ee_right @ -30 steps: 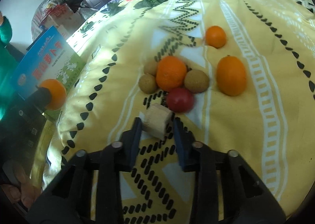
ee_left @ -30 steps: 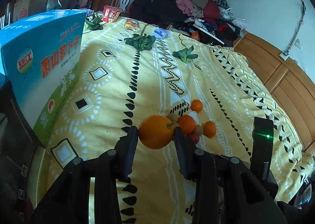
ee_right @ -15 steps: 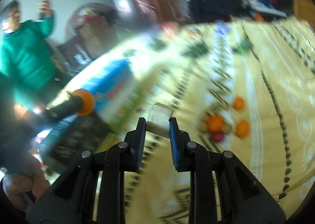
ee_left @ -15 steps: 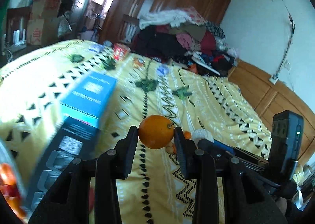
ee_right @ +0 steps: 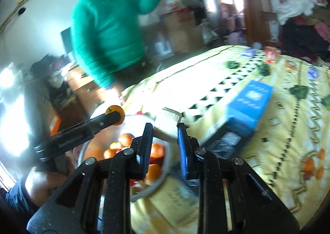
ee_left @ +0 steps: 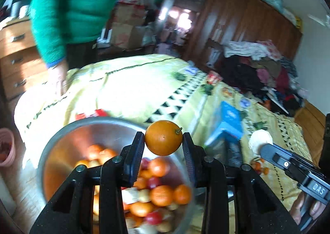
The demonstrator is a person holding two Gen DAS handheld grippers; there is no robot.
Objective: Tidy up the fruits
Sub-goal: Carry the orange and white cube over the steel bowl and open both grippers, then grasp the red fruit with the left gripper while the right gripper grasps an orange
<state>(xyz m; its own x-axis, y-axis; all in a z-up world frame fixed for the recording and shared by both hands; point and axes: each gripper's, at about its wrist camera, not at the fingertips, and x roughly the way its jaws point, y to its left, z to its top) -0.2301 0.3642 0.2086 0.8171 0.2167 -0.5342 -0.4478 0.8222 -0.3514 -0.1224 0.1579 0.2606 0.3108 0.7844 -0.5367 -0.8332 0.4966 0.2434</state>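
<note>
1. Left gripper (ee_left: 163,141) is clamped on a round orange citrus fruit (ee_left: 163,137), pinched between both fingers and hanging right above the big shiny metal bowl (ee_left: 61,141) that's already full of oranges and small red fruit
2. Right gripper (ee_right: 165,129) is closed on a pale beige cut chunk (ee_right: 167,123), maybe a fruit piece, can't tell, sitting near that bowl's rim but not clearly over it
3. So I reckon we're at the drop-off step: I'd spread the left fingers to release the orange, then shift the right one over and do the same
4. Further out, a blue cardboard box (ee_right: 250,102) on the yellow patterned bedspread (ee_right: 278,131), with a few leftover fruits (ee_right: 311,165) still waiting
</note>
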